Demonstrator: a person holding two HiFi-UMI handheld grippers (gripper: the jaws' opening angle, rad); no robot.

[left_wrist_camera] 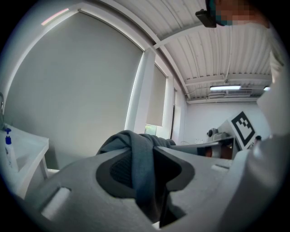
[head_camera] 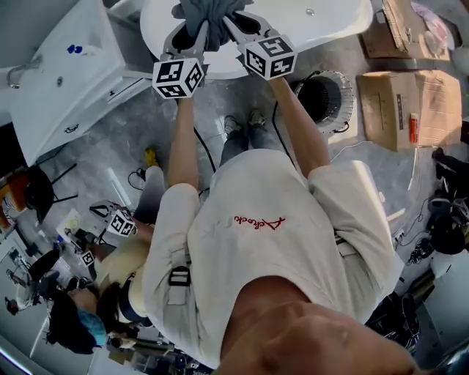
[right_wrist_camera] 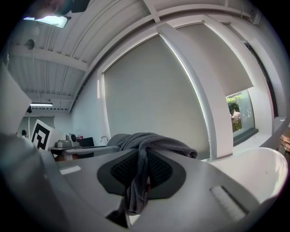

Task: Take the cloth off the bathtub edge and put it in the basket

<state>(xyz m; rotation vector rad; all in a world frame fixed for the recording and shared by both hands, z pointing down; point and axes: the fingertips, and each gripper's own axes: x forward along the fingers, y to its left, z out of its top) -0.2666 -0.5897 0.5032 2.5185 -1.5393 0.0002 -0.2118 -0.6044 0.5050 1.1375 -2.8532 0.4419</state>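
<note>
Beside the outstretched right forearm, the round wire basket (head_camera: 326,95) is seen on the floor, awaiting the cloth. Further out, the left claw (head_camera: 199,31) is clenched on one fold of the grey cloth (head_camera: 209,13) and the right claw (head_camera: 233,26) on another, so its weight is shared. It is held bunched over the white bathtub (head_camera: 330,26).
</note>
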